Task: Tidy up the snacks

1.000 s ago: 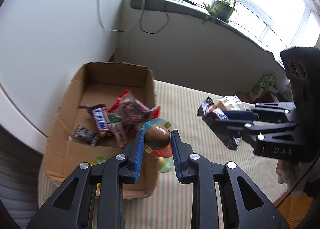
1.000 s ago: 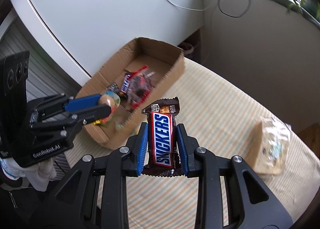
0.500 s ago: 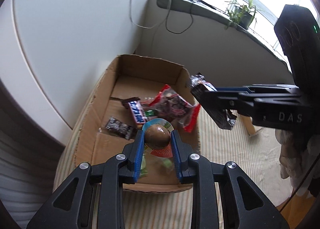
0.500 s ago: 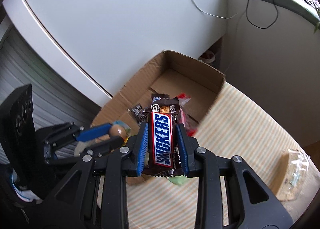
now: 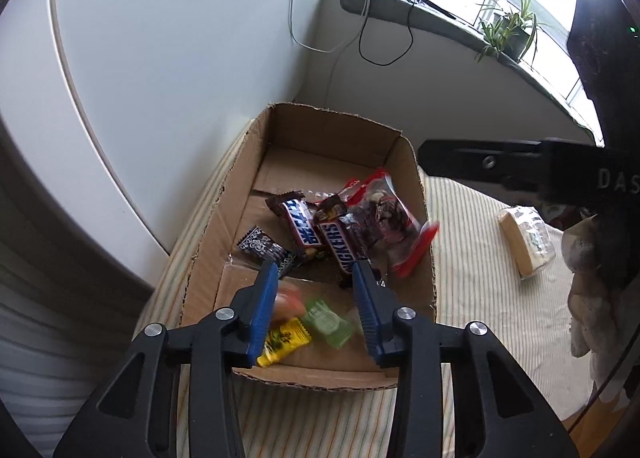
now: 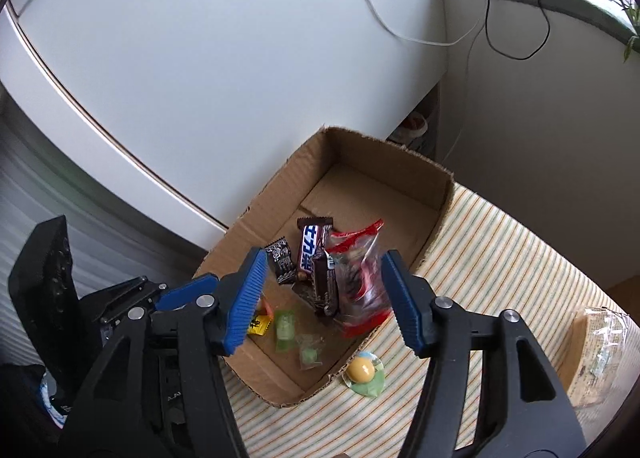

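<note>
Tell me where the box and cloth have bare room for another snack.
Bare: far end of the cardboard box, behind the candy bars, and the striped cloth between box and wrapped packet. Crowded: the box's near half, with bars, red bag, small candies.

Both wrist cameras look steeply down from close above the box (image 5: pixel 404 162), past their own blue fingers (image 5: pixel 262 310). The left view enters from the box's near end, the right view (image 6: pixel 400 298) from its right side; both share the box's inside.
</note>
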A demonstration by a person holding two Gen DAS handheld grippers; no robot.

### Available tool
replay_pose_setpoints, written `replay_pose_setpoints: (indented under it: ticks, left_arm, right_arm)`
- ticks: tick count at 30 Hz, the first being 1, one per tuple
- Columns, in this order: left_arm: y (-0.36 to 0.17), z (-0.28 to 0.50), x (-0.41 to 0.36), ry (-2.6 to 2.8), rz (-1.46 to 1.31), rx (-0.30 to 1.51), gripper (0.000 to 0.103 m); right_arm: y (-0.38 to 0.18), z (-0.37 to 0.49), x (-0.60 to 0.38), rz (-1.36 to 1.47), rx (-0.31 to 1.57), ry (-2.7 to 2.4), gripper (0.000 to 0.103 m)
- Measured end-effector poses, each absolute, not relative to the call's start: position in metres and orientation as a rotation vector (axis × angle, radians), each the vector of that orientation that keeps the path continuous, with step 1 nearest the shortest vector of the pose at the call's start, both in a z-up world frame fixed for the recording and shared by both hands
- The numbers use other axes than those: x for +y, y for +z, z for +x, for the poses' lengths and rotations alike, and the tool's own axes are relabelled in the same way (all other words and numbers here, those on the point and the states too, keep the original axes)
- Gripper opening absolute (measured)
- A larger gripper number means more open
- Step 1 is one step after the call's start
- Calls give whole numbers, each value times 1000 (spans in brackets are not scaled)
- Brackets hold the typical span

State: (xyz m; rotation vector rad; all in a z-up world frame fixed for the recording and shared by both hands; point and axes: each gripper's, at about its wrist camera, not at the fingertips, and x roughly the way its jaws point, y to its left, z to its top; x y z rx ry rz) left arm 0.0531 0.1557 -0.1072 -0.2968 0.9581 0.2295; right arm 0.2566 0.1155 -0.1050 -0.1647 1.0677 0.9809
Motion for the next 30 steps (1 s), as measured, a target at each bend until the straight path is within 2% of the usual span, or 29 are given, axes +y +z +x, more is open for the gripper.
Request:
replay_pose_setpoints:
  ticks: [12,25,26,29,30]
  left_arm:
    - [-98,45,155,224,-299,936,39]
    - [-93,-6,157,254,-295,940,39]
    - [-92,-8,157,254,-297,941,39]
    - [-93,-19,156,264,-317,945,39]
    - [-93,-24,157,268,-332,949,39]
  right_arm:
    - [-114,249,60,-166,1028,964,62]
    - [-169,218,43,-353,1100,1033,62]
    - [-173,216,45,-368,1103,1045,61]
    - [-186,209,53,-408,1125,1076,39]
    - [-190,207,55,-423,1131,1083,36]
